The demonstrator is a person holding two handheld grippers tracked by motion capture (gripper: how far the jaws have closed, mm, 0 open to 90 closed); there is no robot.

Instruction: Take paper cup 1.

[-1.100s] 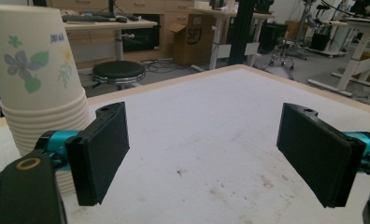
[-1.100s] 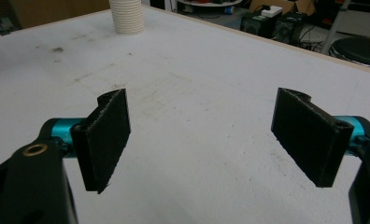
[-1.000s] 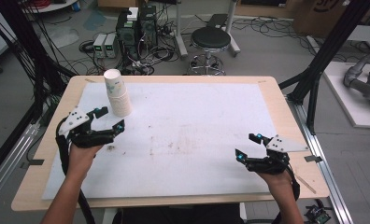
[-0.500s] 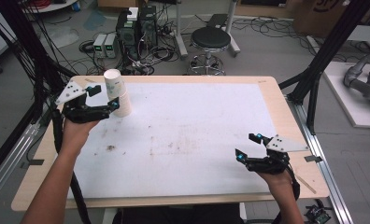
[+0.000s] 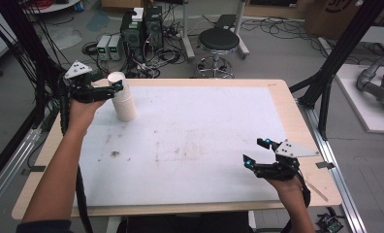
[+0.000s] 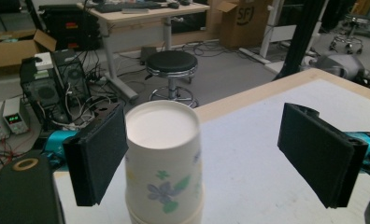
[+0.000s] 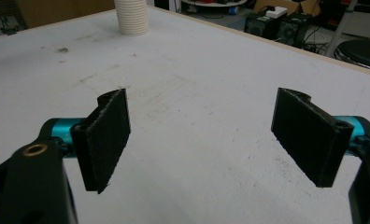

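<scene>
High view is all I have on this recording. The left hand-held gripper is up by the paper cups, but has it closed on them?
Observer: No. In the left gripper view the left hand-held gripper is open; the cup stack sits close to one jaw, and the other stands well clear.
Operator: Are the cups plain?
Observer: The top cup has a printed flower pattern, and its inside looks empty.
Operator: And the right hand-held gripper?
Observer: The right hand-held gripper is open over bare, scuffed white table, with nothing between its jaws.
</scene>
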